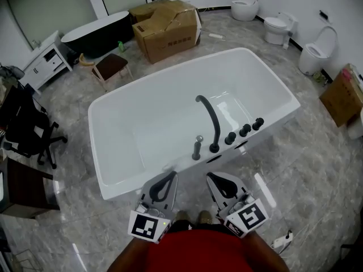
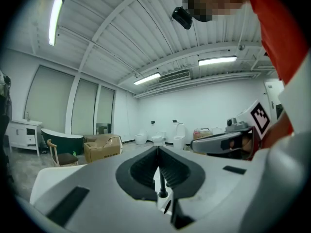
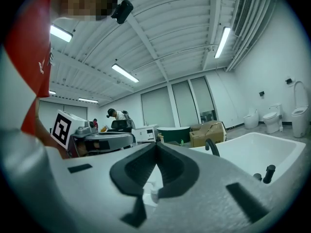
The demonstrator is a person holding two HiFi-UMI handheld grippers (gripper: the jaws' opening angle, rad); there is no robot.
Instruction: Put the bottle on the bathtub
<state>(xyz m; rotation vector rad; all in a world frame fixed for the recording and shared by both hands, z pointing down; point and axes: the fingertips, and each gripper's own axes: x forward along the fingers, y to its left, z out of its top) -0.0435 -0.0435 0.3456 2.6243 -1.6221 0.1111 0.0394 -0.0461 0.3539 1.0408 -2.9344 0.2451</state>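
Observation:
The white bathtub fills the middle of the head view, with a black curved faucet and black knobs on its near rim. My left gripper and right gripper hover side by side just in front of that rim, both shut with nothing in them. The left gripper view shows its jaws meeting at the tip. The right gripper view shows the same, with the tub beyond. A small green item, perhaps a bottle, stands on the floor far back by the black tub.
Behind the tub are a large cardboard box, a black bathtub and a wooden stool. Toilets line the back right. A white cabinet and black office chair stand at the left, another box at the right.

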